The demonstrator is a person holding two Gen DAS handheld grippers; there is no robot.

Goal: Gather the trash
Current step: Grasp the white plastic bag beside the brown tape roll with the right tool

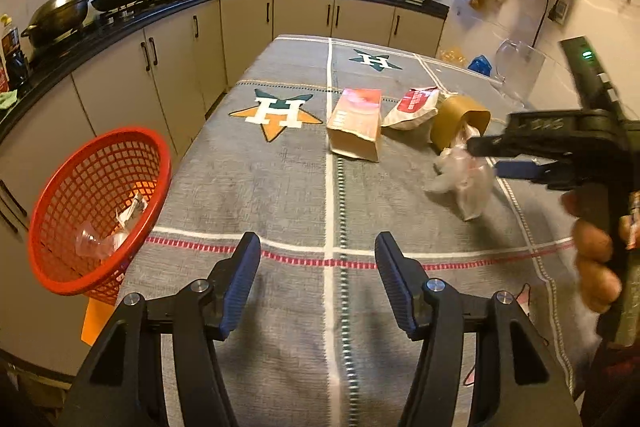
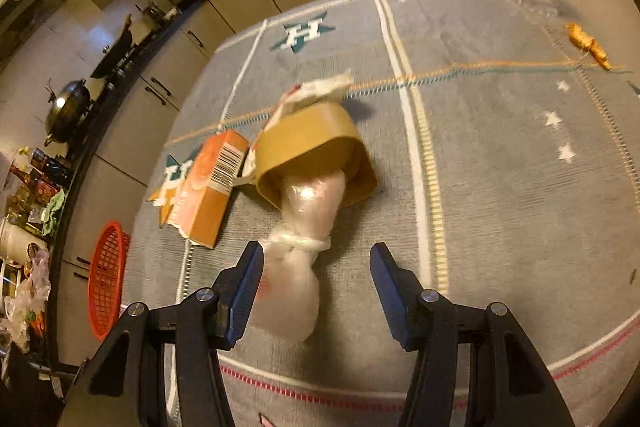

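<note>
Knotted plastic bag (image 2: pixel 296 267) on counter (image 2: pixel 500 187), partly inside brown cup (image 2: pixel 316 147).
Right gripper (image 2: pixel 316 279) spread wide around bag; left gripper (image 1: pixel 318 267) spread wide, empty.

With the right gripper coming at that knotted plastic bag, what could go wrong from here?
The plastic bag has one end tucked inside the tipped paper cup, so lifting it may drag the cup along. The open right gripper straddles slack film, which could slip. The red basket sits at the table's left edge, a long carry away.
</note>
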